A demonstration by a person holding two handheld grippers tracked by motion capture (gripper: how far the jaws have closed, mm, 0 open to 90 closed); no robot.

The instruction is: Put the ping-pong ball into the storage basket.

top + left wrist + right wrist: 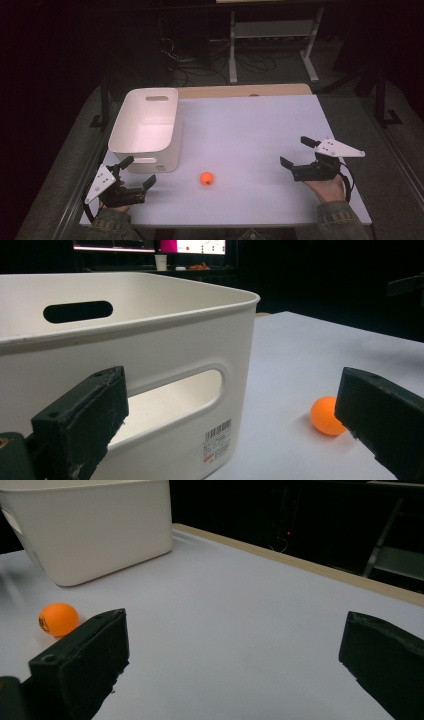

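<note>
A small orange ball [207, 178] lies on the white table top, near the front and a little left of centre. A white plastic bin [146, 127] with handle slots stands behind it to the left and looks empty. My left gripper [138, 172] rests at the front left, just before the bin, with its jaws wide apart and nothing between them. In the left gripper view the ball [327, 415] sits beside the right jaw and the bin [125, 360] looms close. My right gripper [298, 152] stands open at the right; its view has the ball [58, 619] at far left.
The white table top [250, 130] ends in a wooden strip [245, 90] at the back. Beyond it, a dark floor holds cables and a white metal frame [272, 40]. A sleeve [341, 220] comes in at the bottom right.
</note>
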